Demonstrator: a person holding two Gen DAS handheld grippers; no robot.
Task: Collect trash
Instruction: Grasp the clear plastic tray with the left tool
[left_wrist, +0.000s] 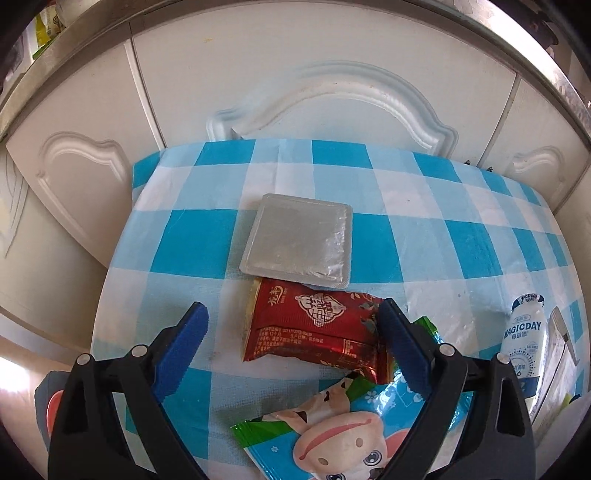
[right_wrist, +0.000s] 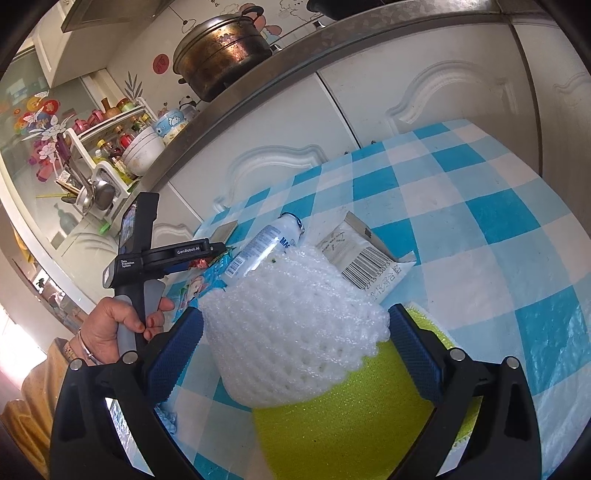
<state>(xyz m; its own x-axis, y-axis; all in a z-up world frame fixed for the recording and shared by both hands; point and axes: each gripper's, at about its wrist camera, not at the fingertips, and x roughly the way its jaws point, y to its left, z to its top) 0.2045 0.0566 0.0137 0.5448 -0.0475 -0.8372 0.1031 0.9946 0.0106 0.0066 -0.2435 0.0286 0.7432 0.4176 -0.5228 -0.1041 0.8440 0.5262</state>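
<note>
Trash lies spread on the checked cloth (left_wrist: 424, 229) of the table. I take the red packet (left_wrist: 314, 328) as my landmark. It lies flat on the cloth, between the blue pads of my left gripper (left_wrist: 291, 332). The jaws of this gripper stand wide open and the pads do not press on the packet; the right pad is just beside its right end, the left pad is apart from its left end.

Behind the red packet lies a silver pouch (left_wrist: 299, 240), and its near edge overlaps the far edge of the packet. In front of the packet lies a cartoon wrapper (left_wrist: 332, 432), blue and green, touching the packet's near corner. To the right of the packet, well apart, lies a white bottle (left_wrist: 524, 339) on its side.

My right gripper (right_wrist: 295, 339) is farther to the right of the packet. Its jaws are also open wide, with a white foam net (right_wrist: 295, 325) between the pads. If the pads touch the net, I cannot tell. The net rests partly on a green mat (right_wrist: 347, 432). Behind the net lie the bottle (right_wrist: 266, 247) and a white sachet (right_wrist: 365, 254) with a barcode. In the right view, a hand (right_wrist: 122, 325) holds the handle of my left gripper (right_wrist: 207, 254).
</note>
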